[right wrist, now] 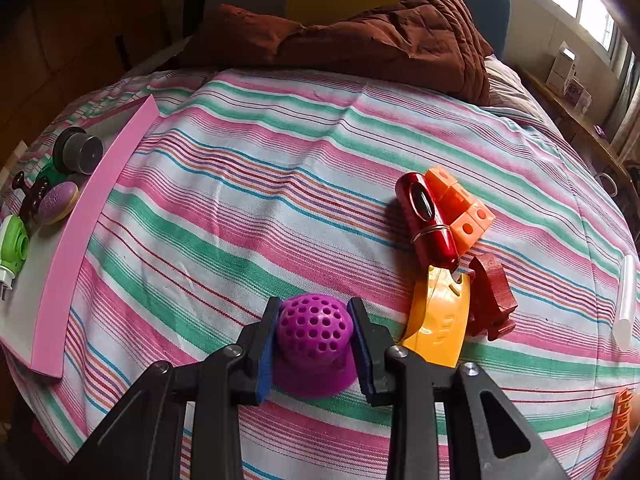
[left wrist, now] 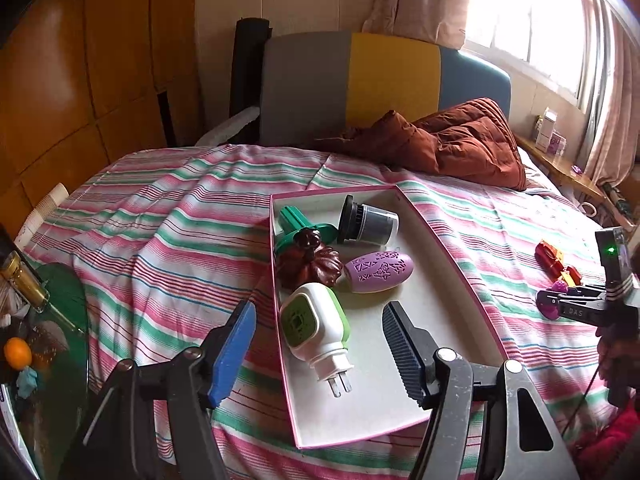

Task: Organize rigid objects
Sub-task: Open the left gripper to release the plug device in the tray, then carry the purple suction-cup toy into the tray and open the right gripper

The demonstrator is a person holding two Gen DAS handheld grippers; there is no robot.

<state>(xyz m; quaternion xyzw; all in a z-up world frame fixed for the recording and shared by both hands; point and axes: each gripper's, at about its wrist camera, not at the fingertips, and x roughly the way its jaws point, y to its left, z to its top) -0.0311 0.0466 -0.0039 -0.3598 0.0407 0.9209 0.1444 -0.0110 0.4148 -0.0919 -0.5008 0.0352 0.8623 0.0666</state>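
Purple and perforated, the dome-shaped toy (right wrist: 314, 332) sits on the striped bed (right wrist: 280, 168) near its front edge, and the right gripper (right wrist: 314, 344) has its fingers (right wrist: 267, 354) pressed to both flanks of it, grasping it; the left gripper (left wrist: 320, 340) hangs released above the near end of the pink box (left wrist: 460, 280), nothing between its fingers, the white-and-green plug-in device (left wrist: 314, 324) lying just below in the box. The box already holds a grey cup (left wrist: 368, 220), a lilac oval case (left wrist: 378, 272), a brown flower piece (left wrist: 310, 260) and a green part (left wrist: 296, 220); a red cylinder (right wrist: 426, 220), orange blocks (right wrist: 460, 208), a yellow piece (right wrist: 438, 320) and a dark red block (right wrist: 492, 300) lie loose toward the bed's right side. Judging the risk: the dome's sides taper, so it could squirt upward out of the pinch when lifted; the soft bedding may let the box tip if something lands on its rim; the yellow piece lies just beside the right finger and could be dragged along.
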